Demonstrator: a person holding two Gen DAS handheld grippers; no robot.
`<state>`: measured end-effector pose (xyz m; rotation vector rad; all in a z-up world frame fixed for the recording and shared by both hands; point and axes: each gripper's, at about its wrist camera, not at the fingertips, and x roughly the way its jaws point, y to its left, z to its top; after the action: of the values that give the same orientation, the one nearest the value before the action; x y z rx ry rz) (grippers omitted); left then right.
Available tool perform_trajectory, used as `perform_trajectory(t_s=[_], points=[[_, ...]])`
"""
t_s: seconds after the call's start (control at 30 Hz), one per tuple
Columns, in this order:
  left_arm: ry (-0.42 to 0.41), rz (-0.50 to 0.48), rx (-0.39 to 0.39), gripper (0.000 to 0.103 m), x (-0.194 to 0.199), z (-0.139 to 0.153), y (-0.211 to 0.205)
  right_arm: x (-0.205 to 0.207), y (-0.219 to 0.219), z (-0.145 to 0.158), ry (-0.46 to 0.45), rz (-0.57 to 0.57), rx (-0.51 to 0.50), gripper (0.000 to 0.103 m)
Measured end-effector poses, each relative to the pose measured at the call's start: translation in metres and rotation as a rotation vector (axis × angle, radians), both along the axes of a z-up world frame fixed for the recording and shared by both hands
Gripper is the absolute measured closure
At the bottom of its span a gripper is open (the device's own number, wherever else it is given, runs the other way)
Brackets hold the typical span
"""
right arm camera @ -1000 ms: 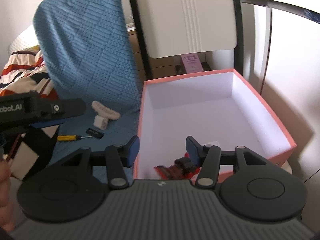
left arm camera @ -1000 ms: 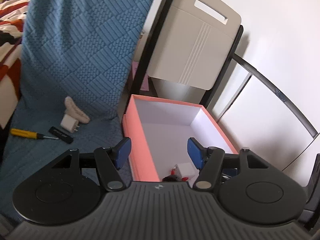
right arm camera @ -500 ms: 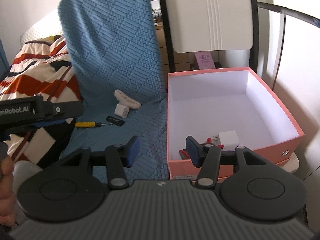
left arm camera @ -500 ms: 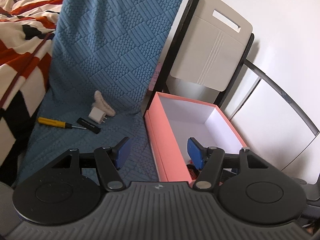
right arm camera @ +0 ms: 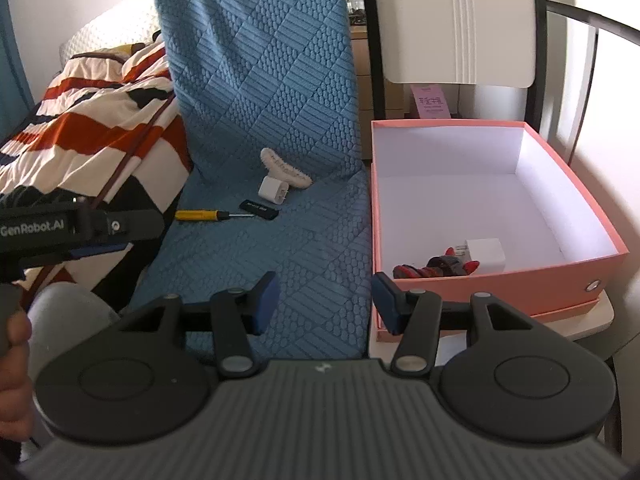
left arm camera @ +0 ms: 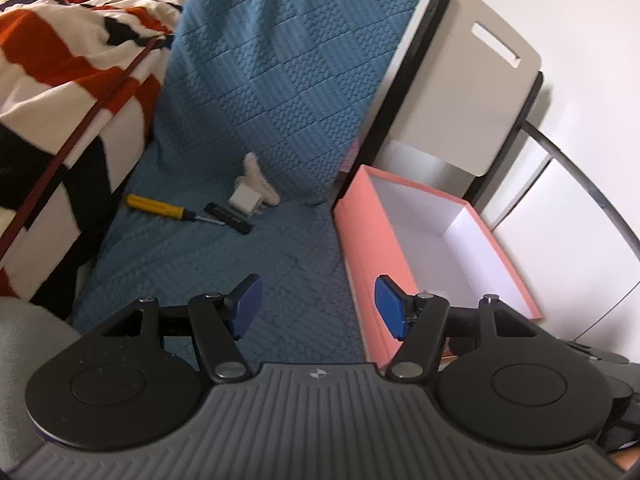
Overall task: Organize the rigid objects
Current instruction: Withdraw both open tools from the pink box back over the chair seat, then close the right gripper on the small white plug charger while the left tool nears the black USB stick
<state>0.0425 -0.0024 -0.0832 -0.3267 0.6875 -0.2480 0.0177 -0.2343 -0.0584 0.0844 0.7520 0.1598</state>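
On the blue quilted seat (right arm camera: 280,264) lie a yellow-handled screwdriver (right arm camera: 200,215), a black stick (right arm camera: 260,209), a white plug adapter (right arm camera: 273,191) and a beige hair claw (right arm camera: 285,168). The same screwdriver (left arm camera: 155,205), black stick (left arm camera: 229,218), adapter (left arm camera: 245,200) and claw (left arm camera: 256,178) show in the left wrist view. A pink box (right arm camera: 568,276) with white inside holds a white charger (right arm camera: 486,251) and a red-black tool (right arm camera: 434,266). My left gripper (left arm camera: 318,312) and right gripper (right arm camera: 325,302) hang open and empty over the seat's front, near the box (left arm camera: 360,248).
A striped red, white and black blanket (right arm camera: 92,128) covers the bed at left. A white folding chair back (right arm camera: 456,20) with a black frame stands behind the box. The left gripper's body (right arm camera: 76,228) and a hand (right arm camera: 12,364) show at the left edge.
Both grippers have drawn back and to the left from over the box, so the seat's objects now sit nearer the middle. Jaws are unchanged and nothing was picked up.
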Motion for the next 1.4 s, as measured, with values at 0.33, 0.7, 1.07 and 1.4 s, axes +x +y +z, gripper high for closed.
perform_trajectory(t_s=[0.33, 0.7, 1.07, 1.4], points=[[-0.004, 0.042, -0.039, 0.035, 0.027, -0.030, 0.015, 0.022, 0.018, -0.018, -0.020, 0.039, -0.011, 0.049], [0.077, 0.104, -0.063, 0.035, 0.082, -0.088, 0.041, 0.065, 0.039, -0.055, -0.035, 0.082, 0.031, 0.049], [0.090, 0.124, -0.040, 0.035, 0.139, -0.111, 0.079, 0.115, 0.058, -0.074, -0.066, 0.145, 0.026, 0.049], [0.061, 0.053, 0.054, 0.025, 0.182, -0.119, 0.068, 0.185, 0.060, -0.074, -0.063, 0.186, 0.037, 0.049]])
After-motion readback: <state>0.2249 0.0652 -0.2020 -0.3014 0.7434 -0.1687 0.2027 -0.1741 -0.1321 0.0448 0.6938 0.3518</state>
